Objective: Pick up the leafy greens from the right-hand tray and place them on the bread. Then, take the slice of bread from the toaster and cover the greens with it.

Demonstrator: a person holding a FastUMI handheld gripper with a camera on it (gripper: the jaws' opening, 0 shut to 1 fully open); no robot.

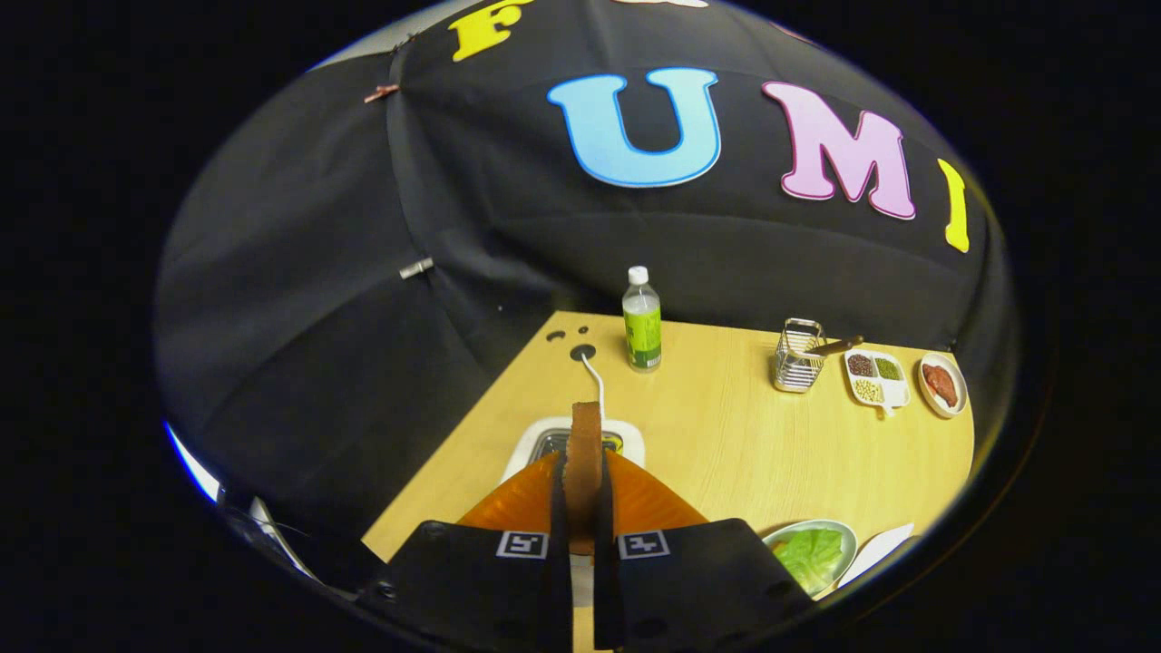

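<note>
My gripper (582,494) is shut on a brown slice of bread (585,444), held edge-on and upright between the fingers. Just beyond the fingers, under the slice, sits the white toaster (626,435) with its cord running to a hole in the table. The slice is lifted above the toaster slot. To the right of the fingers, a pale plate (848,544) holds leafy greens (810,555); I cannot tell whether bread lies under them.
On the wooden table (726,435) stand a green-labelled bottle (642,322), a wire basket (798,355), a divided white dish of beans (874,377) and a small plate of meat (941,384) at the far right. Another white tray's edge (884,544) lies next to the greens.
</note>
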